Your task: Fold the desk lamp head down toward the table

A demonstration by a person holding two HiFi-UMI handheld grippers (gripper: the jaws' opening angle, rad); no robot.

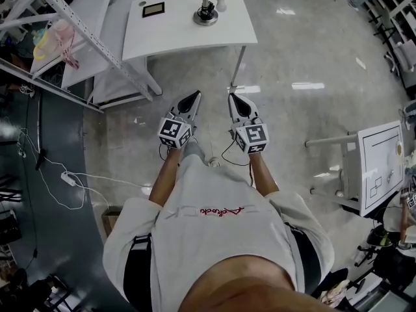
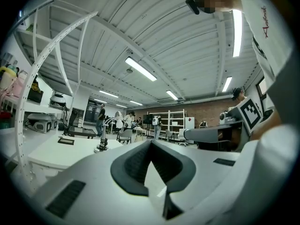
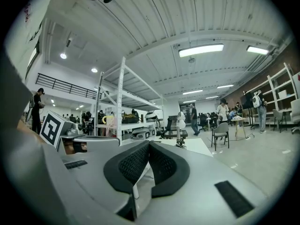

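The desk lamp (image 1: 208, 8) stands toward the far side of the bench (image 1: 185, 34), with a small dark panel (image 1: 153, 9) lying to its left on the bench. Both grippers are well short of the bench, held level over the floor. The left gripper (image 1: 197, 95) has its fingers clenched on nothing, and the right gripper (image 1: 231, 97) is the same, clenched and empty. The fold has not begun. The main risk I see is the reach: the lamp sits far across the bench on a small round base, so a push on the head from clenched fingers, with nothing steadying the base, could slide or tip it toward the far edge of the bench
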